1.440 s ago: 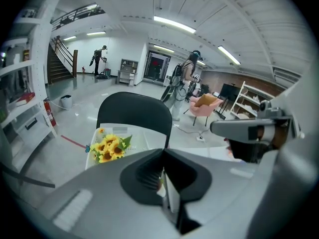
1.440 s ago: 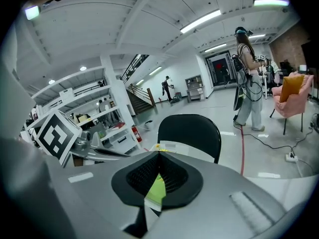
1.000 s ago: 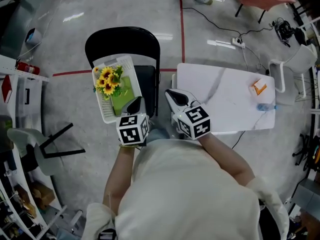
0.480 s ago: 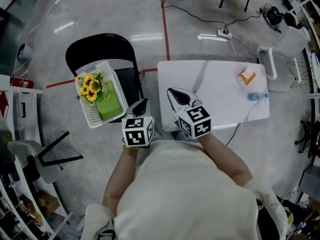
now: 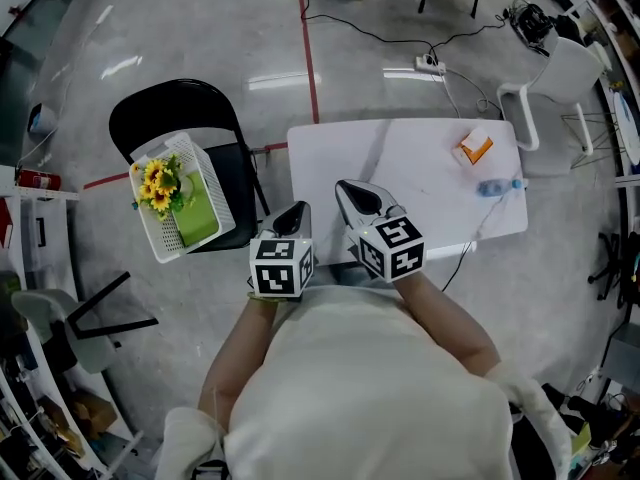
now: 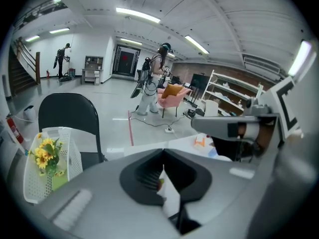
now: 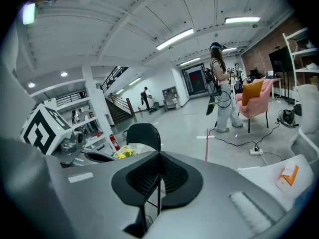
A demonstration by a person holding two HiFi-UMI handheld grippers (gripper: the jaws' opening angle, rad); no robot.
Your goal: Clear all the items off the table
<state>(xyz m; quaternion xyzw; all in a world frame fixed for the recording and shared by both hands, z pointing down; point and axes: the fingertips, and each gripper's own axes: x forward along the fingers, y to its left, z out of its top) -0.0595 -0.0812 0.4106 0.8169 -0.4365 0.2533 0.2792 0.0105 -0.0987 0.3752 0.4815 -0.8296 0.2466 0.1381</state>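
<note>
- Table [image 5: 420, 173], white with a faint grey vein, stands in front of the person and bears two things, both towards its right end.
- Small orange-and-white box [image 5: 474, 148] sits near the table's far right corner.
- Clear bottle [image 5: 497, 186] is on the table just beside the box, on the side nearer the person and close to the right edge.
- Left gripper [image 5: 299, 208] hangs over the table's near left edge, its jaws pressed together with nothing between them.
- Right gripper [image 5: 349, 189] hangs over the near part of the table, well apart from box and bottle, its jaws likewise pressed together and empty.
- White basket [image 5: 160, 243] rests on the seat of a black folding chair [image 5: 165, 103] off the table's left side; it holds yellow sunflowers [image 5: 155, 181] and a flat green item [image 5: 196, 218].
- Power strip [image 5: 432, 65] with its cable lies on the floor beyond the table's far edge.
</note>
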